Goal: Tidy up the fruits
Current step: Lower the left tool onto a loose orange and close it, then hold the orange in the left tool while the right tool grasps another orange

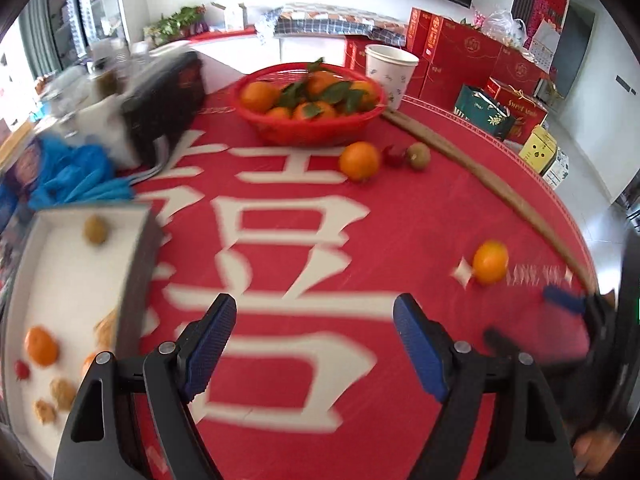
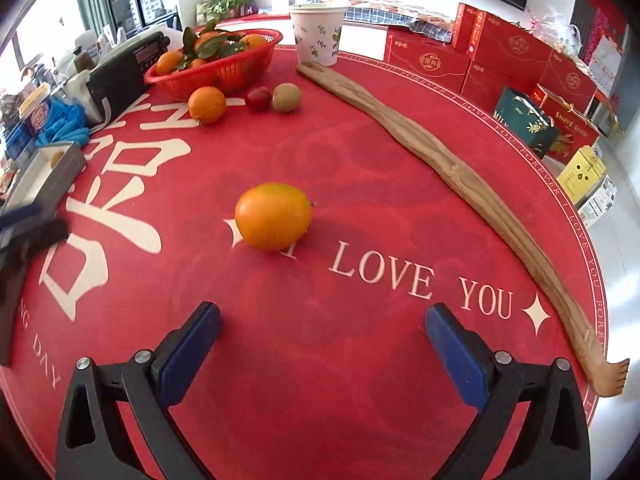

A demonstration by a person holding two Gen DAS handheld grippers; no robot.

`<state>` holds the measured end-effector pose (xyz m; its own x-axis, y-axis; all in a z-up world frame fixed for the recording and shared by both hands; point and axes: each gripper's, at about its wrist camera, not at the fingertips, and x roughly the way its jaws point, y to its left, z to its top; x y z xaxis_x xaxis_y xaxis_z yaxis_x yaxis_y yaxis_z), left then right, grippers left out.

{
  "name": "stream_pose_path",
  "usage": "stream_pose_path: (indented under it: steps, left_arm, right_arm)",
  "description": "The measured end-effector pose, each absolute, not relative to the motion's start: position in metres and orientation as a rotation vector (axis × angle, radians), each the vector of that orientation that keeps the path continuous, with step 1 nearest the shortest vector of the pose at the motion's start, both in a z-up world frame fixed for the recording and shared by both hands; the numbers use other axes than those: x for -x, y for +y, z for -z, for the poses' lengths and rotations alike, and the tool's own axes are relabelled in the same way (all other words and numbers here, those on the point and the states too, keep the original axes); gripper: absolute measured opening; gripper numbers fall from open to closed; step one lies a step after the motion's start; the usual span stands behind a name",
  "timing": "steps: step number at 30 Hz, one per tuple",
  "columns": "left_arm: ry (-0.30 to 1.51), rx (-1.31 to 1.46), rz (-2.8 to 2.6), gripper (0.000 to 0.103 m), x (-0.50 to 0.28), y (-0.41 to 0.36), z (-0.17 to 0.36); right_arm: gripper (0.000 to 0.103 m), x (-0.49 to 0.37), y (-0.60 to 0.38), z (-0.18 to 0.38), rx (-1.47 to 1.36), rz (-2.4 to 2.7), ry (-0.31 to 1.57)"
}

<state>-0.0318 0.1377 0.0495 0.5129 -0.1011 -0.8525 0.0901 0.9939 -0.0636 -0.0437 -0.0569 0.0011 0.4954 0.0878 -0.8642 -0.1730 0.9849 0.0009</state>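
My box point(image 1: 136, 264) already holds several fruits; 4 remain on the surface point(image 2: 320, 300), nearest orange point(image 2: 273, 216) ahead. Left tongs point(image 1: 314, 344) and right tongs point(image 2: 322, 350) gape apart, empty.

Bright daylight, left-view blur, fisheye warping

A paper cup point(image 2: 318, 34) stands beside a long wooden backscratcher point(image 2: 460, 176).

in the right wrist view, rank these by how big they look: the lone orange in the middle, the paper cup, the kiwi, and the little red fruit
1. Lone orange, though it is nearest the camera, so its lead over the cup is unsure.
2. Paper cup.
3. Kiwi.
4. Small red fruit, only slightly smaller than the kiwi beside it.
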Motion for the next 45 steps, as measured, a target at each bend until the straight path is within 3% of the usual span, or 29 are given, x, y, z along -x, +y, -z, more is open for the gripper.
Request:
stream_pose_path:
  steps: [9,19,21,24,26,31,38,45]
  left_arm:
    - [0.993,0.011,0.047,0.083,-0.044,0.094,-0.035]
    - [0.994,0.117,-0.029,0.081,-0.087,0.100,-0.013]
    - [0.986,0.109,-0.039,0.077,-0.090,0.097,-0.011]
    - [0.966,0.067,-0.036,0.058,-0.091,0.091,-0.012]
    - [0.960,0.039,-0.034,0.039,-0.093,0.088,-0.012]
    - [0.962,0.012,-0.025,0.038,-0.072,0.098,-0.012]
    - [0.947,-0.002,-0.028,0.039,0.027,0.145,-0.010]
    - [0.897,0.001,-0.031,0.040,0.077,0.177,-0.008]
  right_arm:
    - [0.103,0.052,-0.063,0.000,0.101,-0.178,1.037]
    - [0.103,0.053,-0.064,-0.001,0.104,-0.182,1.036]
    - [0.103,0.053,-0.064,-0.001,0.104,-0.183,1.036]
    - [0.103,0.053,-0.064,-0.001,0.104,-0.183,1.032]
    - [0.103,0.052,-0.063,-0.001,0.104,-0.183,1.028]
    - [0.103,0.053,-0.064,-0.001,0.097,-0.175,1.016]
    - [0.103,0.038,-0.055,-0.001,0.087,-0.163,1.011]
    - [0.103,0.012,-0.020,-0.002,0.092,-0.211,0.991]
